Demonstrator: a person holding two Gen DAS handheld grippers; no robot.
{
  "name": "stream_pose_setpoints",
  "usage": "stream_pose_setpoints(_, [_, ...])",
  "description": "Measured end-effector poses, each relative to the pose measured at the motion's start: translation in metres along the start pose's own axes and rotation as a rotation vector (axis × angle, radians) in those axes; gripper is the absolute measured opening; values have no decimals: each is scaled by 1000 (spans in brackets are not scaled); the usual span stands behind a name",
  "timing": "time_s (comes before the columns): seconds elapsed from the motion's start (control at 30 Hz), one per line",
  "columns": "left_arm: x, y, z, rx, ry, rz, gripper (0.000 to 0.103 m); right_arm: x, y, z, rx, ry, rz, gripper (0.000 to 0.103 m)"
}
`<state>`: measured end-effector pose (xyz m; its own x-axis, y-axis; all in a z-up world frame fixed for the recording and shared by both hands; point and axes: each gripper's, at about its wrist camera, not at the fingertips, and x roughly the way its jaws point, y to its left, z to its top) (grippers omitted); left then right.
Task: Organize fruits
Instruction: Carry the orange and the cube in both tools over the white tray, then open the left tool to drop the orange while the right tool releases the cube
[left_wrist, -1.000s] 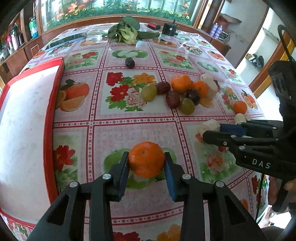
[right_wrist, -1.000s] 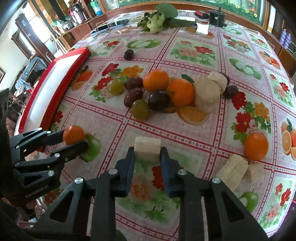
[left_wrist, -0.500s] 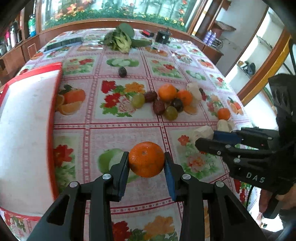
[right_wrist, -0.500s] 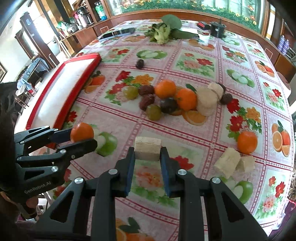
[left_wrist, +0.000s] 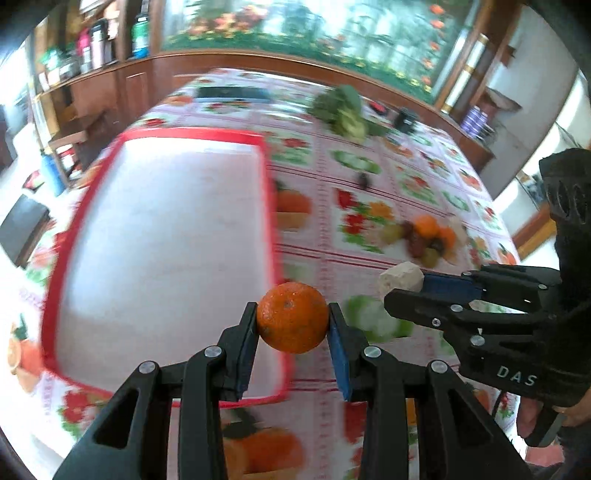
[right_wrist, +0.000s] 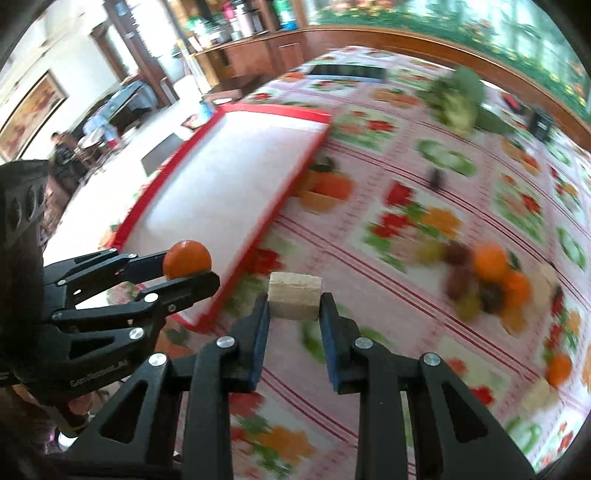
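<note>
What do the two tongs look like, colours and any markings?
Both tongs are black plastic with silver screw heads and blue pads. The right tongs carry white "DAS" lettering on the side; the left tongs carry faint lettering I cannot read for sure.

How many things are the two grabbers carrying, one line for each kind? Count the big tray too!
Round orange mandarin, pinched in the left gripper: 1
Pale beige cut fruit block, pinched in the right gripper: 1
White tray with a red rim: 1
Total: 3
</note>
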<state>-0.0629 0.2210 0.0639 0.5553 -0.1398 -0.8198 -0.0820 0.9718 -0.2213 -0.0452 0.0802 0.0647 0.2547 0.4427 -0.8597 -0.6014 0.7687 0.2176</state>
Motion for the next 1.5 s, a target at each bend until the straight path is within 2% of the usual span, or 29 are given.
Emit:
stream_pose_setpoints(0.23, [-12,65,-1,-123,-14,103,35,39,52,26,-93,50,67,29])
stream_pose_setpoints(0.37, [-5,89,-1,-153,2,155,35,67,70,33,-124,99,78,29])
stream_pose_setpoints(0.6, [14,109,-2,-172,56,186,35,97,81,37,-136,154,79,30])
stream_pose_setpoints(1.0, [15,111,-6,-185,93,227,37,91,86,32,-165,144,54,31])
stream_pose_setpoints(1.2, [4,102,-9,-173,56,279,56,79,81,26,-149,127,58,33])
stream_pose_setpoints(1.27, [0,97,-9,-166,47,291,59,71,76,22,-133,119,66,36])
stream_pose_setpoints(1.5, [-4,71,-10,-123,35,290,60,48,63,10,-104,90,82,37])
